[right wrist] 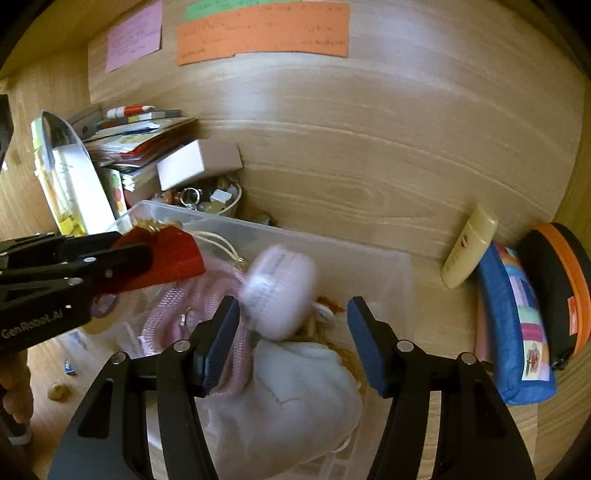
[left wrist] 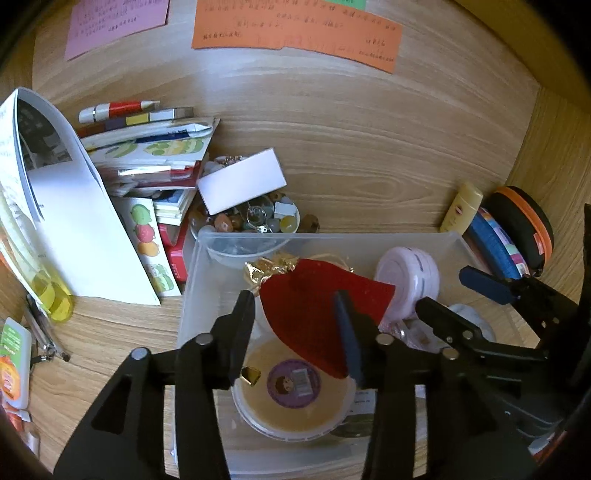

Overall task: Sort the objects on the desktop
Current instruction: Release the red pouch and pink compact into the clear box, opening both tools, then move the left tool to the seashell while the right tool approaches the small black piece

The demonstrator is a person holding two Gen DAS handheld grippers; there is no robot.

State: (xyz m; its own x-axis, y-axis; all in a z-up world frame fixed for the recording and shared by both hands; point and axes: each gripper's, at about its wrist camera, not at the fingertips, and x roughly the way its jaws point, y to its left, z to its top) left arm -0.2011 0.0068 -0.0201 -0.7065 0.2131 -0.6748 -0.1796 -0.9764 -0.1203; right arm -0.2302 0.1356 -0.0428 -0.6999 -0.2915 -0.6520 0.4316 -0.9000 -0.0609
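Red pouch (left wrist: 325, 314) with gold foil (left wrist: 266, 269), pale pink jar (left wrist: 408, 280), clear bin (left wrist: 332, 240). Orange note (left wrist: 295, 33) and pink note (left wrist: 114, 26) on the light wood-grain desk (left wrist: 369, 147). Blue patchwork case (right wrist: 517, 325), black case (right wrist: 557, 280) trimmed orange, cream-yellow tube (right wrist: 469, 247).

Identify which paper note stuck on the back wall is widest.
The orange note: it stretches far wider than the pink note to its left and the green note peeking above.
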